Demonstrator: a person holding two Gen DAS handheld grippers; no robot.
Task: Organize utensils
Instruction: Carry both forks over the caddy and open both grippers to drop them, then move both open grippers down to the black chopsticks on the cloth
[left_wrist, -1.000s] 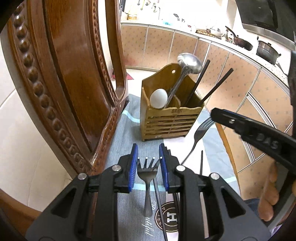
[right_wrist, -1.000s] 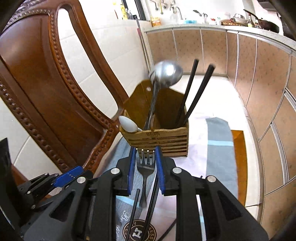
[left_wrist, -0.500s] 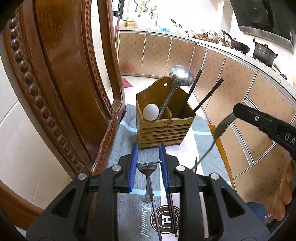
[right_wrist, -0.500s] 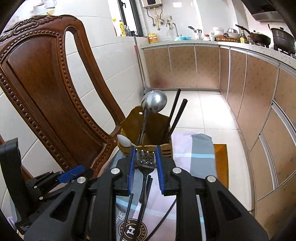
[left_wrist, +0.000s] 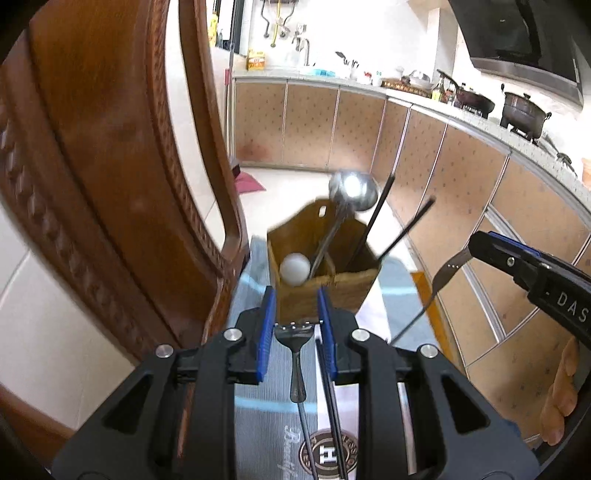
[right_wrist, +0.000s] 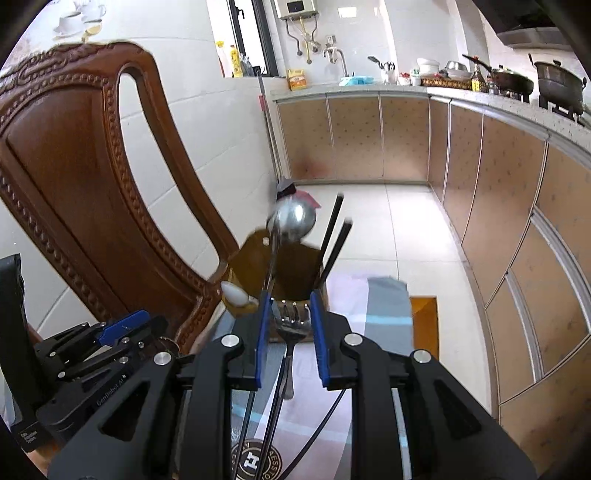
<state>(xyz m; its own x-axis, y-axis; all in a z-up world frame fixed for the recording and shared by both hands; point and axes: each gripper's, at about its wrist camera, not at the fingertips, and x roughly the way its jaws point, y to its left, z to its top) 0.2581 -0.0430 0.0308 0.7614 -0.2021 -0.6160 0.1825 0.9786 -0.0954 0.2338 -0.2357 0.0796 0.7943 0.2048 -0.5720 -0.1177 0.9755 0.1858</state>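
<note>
We hold one fork per gripper – left gripper (left_wrist: 294, 325) pinches fork (left_wrist: 294, 338), right gripper (right_wrist: 289, 325) pinches second fork (right_wrist: 291, 321) – both by head, handles hanging, we judge for dropping into wooden holder (left_wrist: 325, 286).

We see the box (left_wrist: 325, 280) standing on the cloth (left_wrist: 266, 417) on the tabletop, with the big chair (left_wrist: 110, 177) to its left and the cupboards (left_wrist: 461, 192) to its right and behind it. In the box, a round spoon (left_wrist: 294, 268) and a ladle (left_wrist: 352, 186) sit in the left part, and two chopsticks (left_wrist: 373, 218) lean in the right part. More chopsticks (left_wrist: 334, 413) lie on the cloth in front of the box.
</note>
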